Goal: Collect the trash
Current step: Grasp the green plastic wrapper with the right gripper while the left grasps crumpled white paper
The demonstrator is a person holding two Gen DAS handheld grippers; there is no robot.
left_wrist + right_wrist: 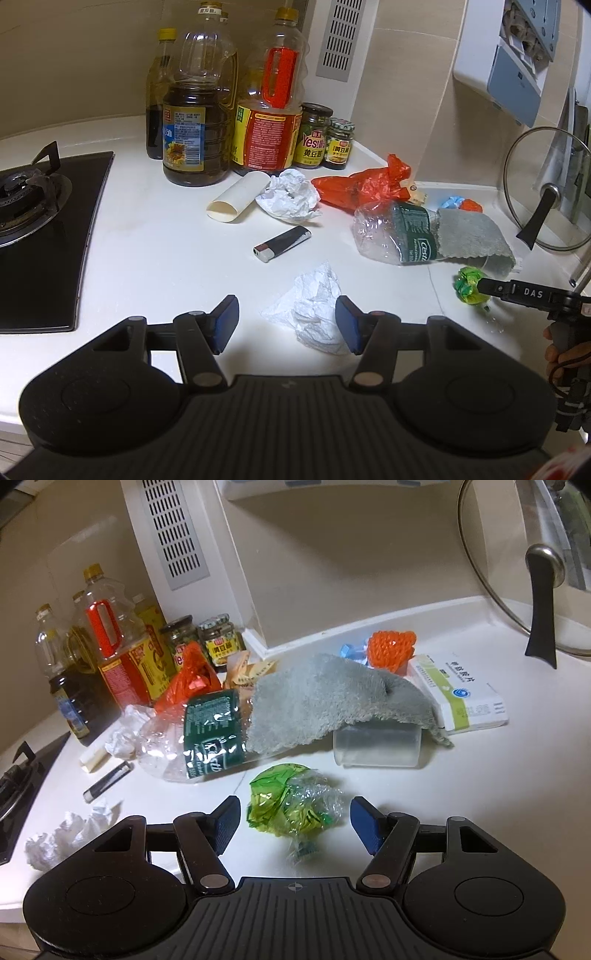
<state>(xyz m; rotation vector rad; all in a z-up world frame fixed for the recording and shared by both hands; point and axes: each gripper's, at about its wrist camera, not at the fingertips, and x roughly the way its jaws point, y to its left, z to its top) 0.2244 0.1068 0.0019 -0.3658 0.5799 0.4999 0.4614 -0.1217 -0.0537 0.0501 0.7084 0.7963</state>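
From my left gripper (287,325) I see its jaws released with nothing gripped: the crumpled white tissue (316,310) lies on the white desk (155,258) in the gap, against the inner face of the right-hand finger, while the other finger stands clear of it. Beyond the tissue lies a lighter (282,243), then a second wad of tissue (290,195) touching a tipped-over paper cup (238,203), with oil bottles (195,125) and sauce jars (314,136) behind them by the wall. The gas hob (44,229) sits at the left edge. On my right gripper (295,821) the jaws are also released, standing either side of a crushed green and clear wrapper (291,805) on the desk; neither pad touches it. Just past the wrapper, a crushed plastic bottle (199,738) with a dark green label lies on its side, its far end under a grey cloth (325,698) that also drapes over a tipped clear cup (376,747). An orange plastic bag (188,683) lies behind the bottle, a white box (465,698) sits right of the cloth, and a glass lid (517,572) leans against the wall.
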